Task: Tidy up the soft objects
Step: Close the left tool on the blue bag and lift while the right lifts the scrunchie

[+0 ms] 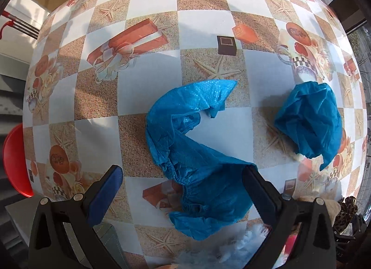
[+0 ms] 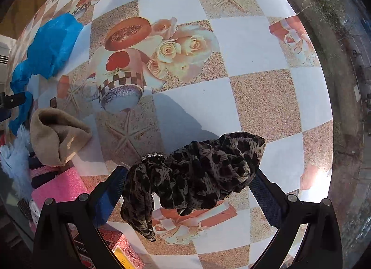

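Left tongs [image 1: 183,190] were held open over a blue shoe cover [image 1: 185,143]; right tongs [image 2: 189,183] spread wide around a leopard-print scarf [image 2: 197,171]

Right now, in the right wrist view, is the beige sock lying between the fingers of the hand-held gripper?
No, the leopard-print scrunchie lies there; the beige sock lies off to the left.

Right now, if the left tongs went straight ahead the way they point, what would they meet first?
Most likely the blue shoe cover: its crumpled near end already lies between the open left tongs, seemingly flat on the table. Height above it is unclear, so contact could be with the cover or the tablecloth just past it.
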Motion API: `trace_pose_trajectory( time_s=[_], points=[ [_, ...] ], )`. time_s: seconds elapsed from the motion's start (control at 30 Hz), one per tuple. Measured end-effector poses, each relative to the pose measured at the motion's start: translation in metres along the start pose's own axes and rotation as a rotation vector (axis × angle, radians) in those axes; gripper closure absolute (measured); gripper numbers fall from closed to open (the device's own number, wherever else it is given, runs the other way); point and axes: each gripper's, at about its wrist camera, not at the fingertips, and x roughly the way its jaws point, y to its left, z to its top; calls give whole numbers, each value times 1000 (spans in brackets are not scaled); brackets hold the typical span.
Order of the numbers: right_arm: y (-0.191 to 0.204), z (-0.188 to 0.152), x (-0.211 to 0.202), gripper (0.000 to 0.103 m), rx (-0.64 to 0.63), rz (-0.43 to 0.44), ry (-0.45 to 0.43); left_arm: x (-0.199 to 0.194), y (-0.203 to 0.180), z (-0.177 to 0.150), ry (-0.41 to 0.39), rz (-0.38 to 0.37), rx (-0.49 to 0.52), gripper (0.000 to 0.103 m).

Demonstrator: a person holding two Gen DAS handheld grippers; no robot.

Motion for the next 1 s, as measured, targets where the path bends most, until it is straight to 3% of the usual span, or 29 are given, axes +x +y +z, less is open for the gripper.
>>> trace_pose_trajectory(
  time_s=[0.03,0.3,0.4,0.47,0.5,0.53,0.57,0.6,0.7,0.8,1.0],
  points=[
    [3,-1,3,0,-17,-30,-5,4,-1,2,1,1,-4,0],
    [-9,-5,2,0,11,-29,-33,18,-9,8,3,1,-17,0],
    [4,19,3,0,-6,-29,0,16,-18,9,17,-19,-12,9],
    [6,21,6,3,-3,-32,6,9,-25,10,14,-67,8,34],
    [8,20,3,10,-3,-33,-5,4,-31,9,2,-64,32,42],
    [11,18,1,16,-6,-36,-19,1,-37,10,-4,-66,58,62],
    [12,17,-4,29,-14,-34,-34,0,-42,9,-4,-69,80,84],
    [13,15,-7,41,-24,-34,-47,-1,-46,8,-5,-57,97,86],
    [7,13,-16,52,-5,30,-66,-20,-55,0,-54,-38,114,87],
    [-7,11,-29,52,45,114,-84,-46,-57,-12,-106,-51,122,87],
    [-17,7,-57,52,58,186,-104,-95,-43,-57,-177,-64,154,87]
  ],
)
